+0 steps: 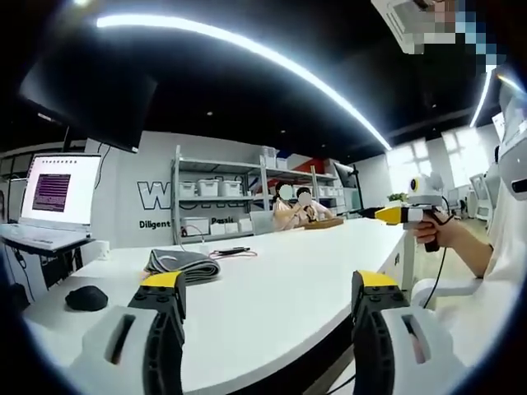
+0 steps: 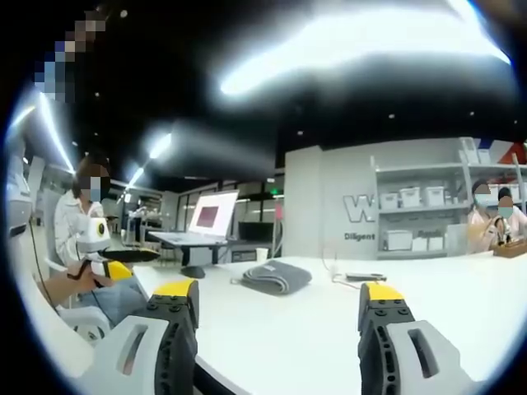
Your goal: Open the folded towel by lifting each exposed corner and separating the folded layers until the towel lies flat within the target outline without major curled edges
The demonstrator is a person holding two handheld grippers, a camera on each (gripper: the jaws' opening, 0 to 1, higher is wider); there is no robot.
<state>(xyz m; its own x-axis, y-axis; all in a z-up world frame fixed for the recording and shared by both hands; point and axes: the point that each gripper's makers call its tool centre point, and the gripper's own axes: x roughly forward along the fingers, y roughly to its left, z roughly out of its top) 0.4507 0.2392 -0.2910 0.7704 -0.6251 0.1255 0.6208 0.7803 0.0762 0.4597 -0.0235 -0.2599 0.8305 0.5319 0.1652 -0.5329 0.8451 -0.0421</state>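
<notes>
Towel (image 1: 181, 264) lies folded; both grippers hover open.

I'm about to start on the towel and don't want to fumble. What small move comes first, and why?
Probably bring both tongs forward over the table toward the towel. It lies folded and untouched, well beyond the left tongs and right tongs, both open and holding nothing.

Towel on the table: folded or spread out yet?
Still folded: the grey towel lies as a thick stacked bundle with rounded fold edges on the white table, untouched.
</notes>
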